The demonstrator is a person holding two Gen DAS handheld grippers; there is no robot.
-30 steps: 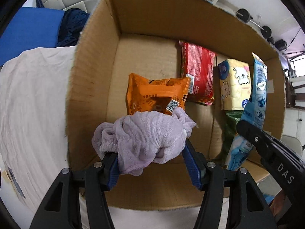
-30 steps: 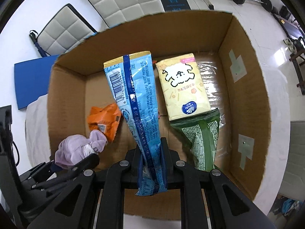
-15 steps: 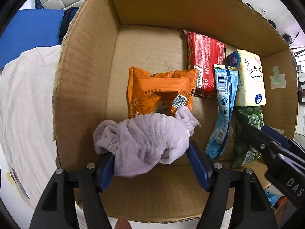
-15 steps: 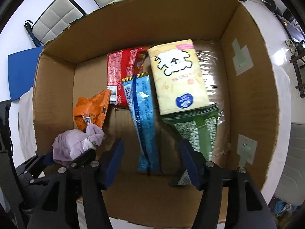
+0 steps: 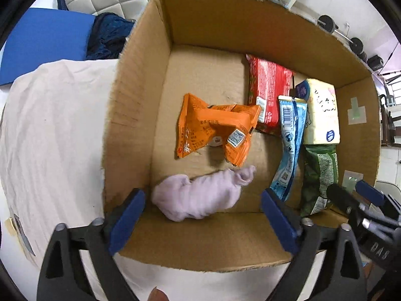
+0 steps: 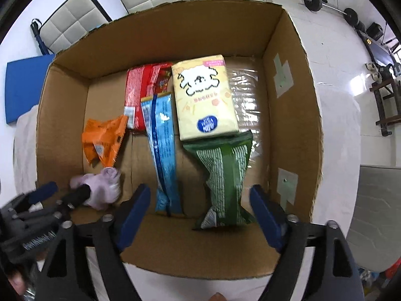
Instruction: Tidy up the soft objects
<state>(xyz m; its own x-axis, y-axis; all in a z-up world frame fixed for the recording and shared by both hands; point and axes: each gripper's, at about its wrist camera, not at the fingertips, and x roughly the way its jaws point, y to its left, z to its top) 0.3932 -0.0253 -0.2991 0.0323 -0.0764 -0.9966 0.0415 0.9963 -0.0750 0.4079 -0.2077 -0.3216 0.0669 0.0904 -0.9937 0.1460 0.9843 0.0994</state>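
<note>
Cardboard box point(image 5: 140, 115) holds packets point(image 6: 160, 150) and a lilac cloth point(image 5: 200, 198); left gripper point(image 5: 203, 215) and right gripper point(image 6: 200, 210) jaws opening, gripping nothing.

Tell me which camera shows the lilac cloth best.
The left wrist view: the lilac cloth lies whole and unobstructed on the cardboard box floor. In the right wrist view, the left tongs partly cover it near the frame's edge, and it is blurred.

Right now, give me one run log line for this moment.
left tongs: opening, empty | right tongs: opening, empty | lilac cloth, blue packet: in box
</note>
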